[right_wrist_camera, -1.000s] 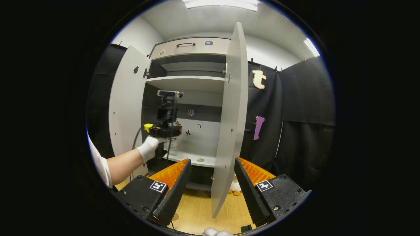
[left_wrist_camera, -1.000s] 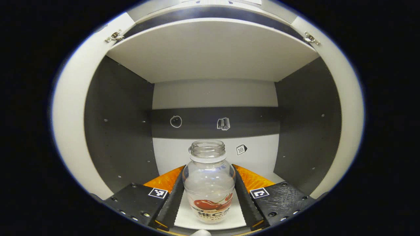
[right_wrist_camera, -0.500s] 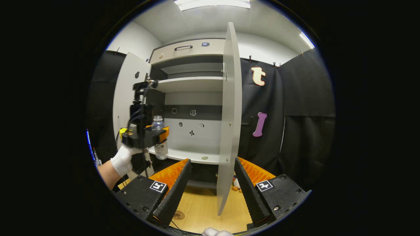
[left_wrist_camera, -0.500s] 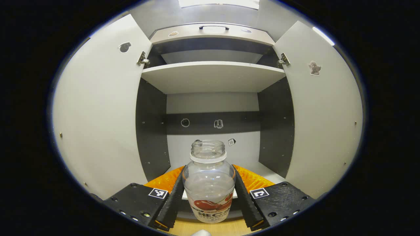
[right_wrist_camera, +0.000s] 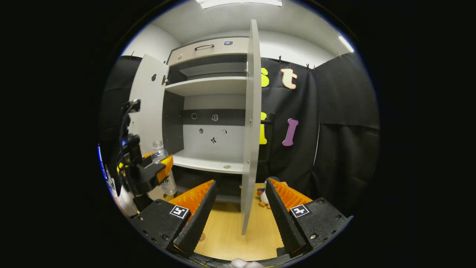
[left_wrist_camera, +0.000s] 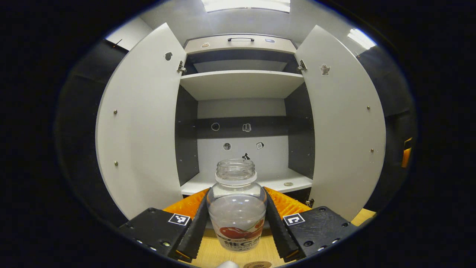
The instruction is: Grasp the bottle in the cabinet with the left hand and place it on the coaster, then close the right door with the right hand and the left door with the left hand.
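Note:
A clear, capless bottle (left_wrist_camera: 237,208) with a red-printed label sits between the fingers of my left gripper (left_wrist_camera: 237,193), which is shut on it. It hangs in front of the open cabinet, above the wooden surface. A brown round coaster (left_wrist_camera: 257,264) peeks in just below the bottle. In the right gripper view the left gripper (right_wrist_camera: 148,175) holds the bottle (right_wrist_camera: 160,149) at the far left, outside the cabinet. My right gripper (right_wrist_camera: 241,184) is open and holds nothing; the right door (right_wrist_camera: 248,126) stands edge-on just beyond it. The left door (left_wrist_camera: 145,123) is swung wide.
The cabinet's lower shelf (left_wrist_camera: 241,182) carries a small round disc (left_wrist_camera: 288,184) near its right front. An upper shelf (left_wrist_camera: 241,80) and a drawer with a handle (left_wrist_camera: 241,39) lie above. A small toy (right_wrist_camera: 264,195) rests by the right door's foot.
My left gripper has drawn back out of the cabinet with the bottle and come lower, so the coaster now shows beneath. The right gripper has shifted only slightly.

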Tool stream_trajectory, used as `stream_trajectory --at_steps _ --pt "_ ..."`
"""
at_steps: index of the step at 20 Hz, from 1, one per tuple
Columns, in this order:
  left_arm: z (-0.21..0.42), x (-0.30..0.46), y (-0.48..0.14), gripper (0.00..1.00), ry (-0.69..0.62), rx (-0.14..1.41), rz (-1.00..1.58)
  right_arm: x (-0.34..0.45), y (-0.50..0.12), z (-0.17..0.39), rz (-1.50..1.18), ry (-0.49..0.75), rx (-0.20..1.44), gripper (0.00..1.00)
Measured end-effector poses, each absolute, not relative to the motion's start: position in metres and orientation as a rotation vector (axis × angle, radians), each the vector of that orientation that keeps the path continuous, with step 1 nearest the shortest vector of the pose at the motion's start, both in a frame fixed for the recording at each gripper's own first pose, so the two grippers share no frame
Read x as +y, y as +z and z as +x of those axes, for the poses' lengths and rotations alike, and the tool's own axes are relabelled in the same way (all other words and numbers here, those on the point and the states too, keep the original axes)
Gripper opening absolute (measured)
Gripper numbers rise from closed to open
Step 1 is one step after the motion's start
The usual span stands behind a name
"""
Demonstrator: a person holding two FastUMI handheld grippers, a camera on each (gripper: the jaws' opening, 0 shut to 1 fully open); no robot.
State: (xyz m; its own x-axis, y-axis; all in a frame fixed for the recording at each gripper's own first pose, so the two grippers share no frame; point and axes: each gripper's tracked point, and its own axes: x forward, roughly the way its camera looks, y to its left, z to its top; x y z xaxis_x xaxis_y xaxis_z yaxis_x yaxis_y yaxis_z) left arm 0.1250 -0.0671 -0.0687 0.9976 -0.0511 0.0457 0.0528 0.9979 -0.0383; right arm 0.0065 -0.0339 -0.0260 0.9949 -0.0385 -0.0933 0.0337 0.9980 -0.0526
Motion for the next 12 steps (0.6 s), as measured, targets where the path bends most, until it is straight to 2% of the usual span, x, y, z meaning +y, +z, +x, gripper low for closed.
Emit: stream_trajectory --at_steps 12 --pt "0.087 -0.115 -0.198 0.76 -0.116 -0.004 -0.091 -0.054 -0.079 0.002 -0.085 -0.061 0.246 0.82"
